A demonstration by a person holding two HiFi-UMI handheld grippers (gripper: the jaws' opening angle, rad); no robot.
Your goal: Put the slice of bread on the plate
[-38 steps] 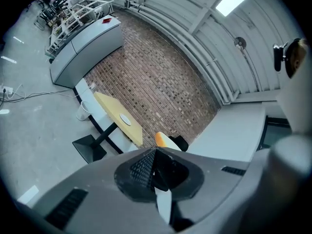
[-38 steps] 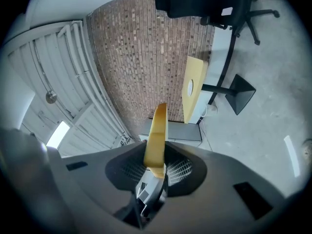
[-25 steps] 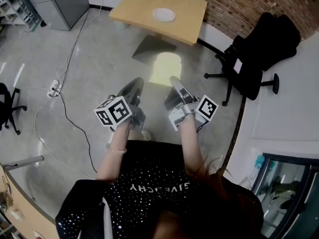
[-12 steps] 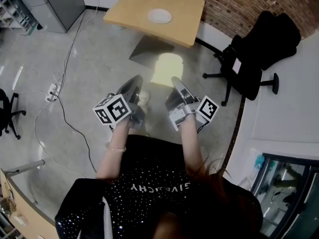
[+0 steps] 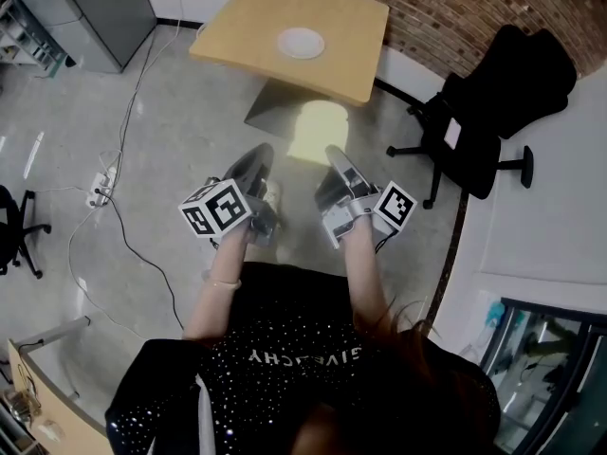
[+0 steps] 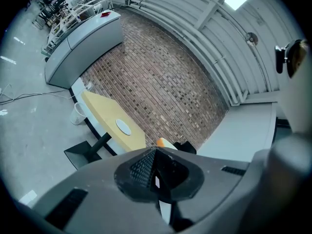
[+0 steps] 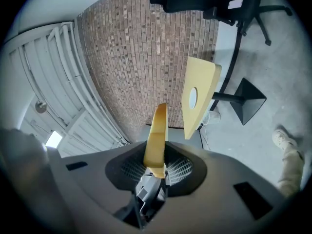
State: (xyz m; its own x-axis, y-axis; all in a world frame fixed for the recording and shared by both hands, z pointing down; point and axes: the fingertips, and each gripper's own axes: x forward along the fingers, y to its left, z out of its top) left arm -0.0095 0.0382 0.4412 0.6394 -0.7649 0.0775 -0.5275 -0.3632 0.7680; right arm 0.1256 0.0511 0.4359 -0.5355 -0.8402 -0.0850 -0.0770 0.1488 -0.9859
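Observation:
A pale slice of bread (image 5: 318,131) is held out flat in front of me, with my right gripper (image 5: 334,156) shut on its near edge. In the right gripper view the bread (image 7: 157,135) stands edge-on between the pads of that gripper (image 7: 155,168). My left gripper (image 5: 258,157) travels beside it, shut and with nothing held (image 6: 155,152). The white plate (image 5: 301,43) lies on the wooden table (image 5: 251,28) well ahead of both grippers. The plate (image 7: 193,97) and table (image 7: 204,74) also show past the bread, and the plate (image 6: 123,127) shows far off in the left gripper view.
A black office chair (image 5: 493,93) stands right of the table. Cables and a power strip (image 5: 100,183) lie on the concrete floor at the left. A grey cabinet (image 5: 100,8) stands at the far left. A brick wall (image 5: 446,8) runs behind the table.
The table and plate have come nearer in the head view as the person walks forward. Both grippers travel with the body, and the bread stays in the right one.

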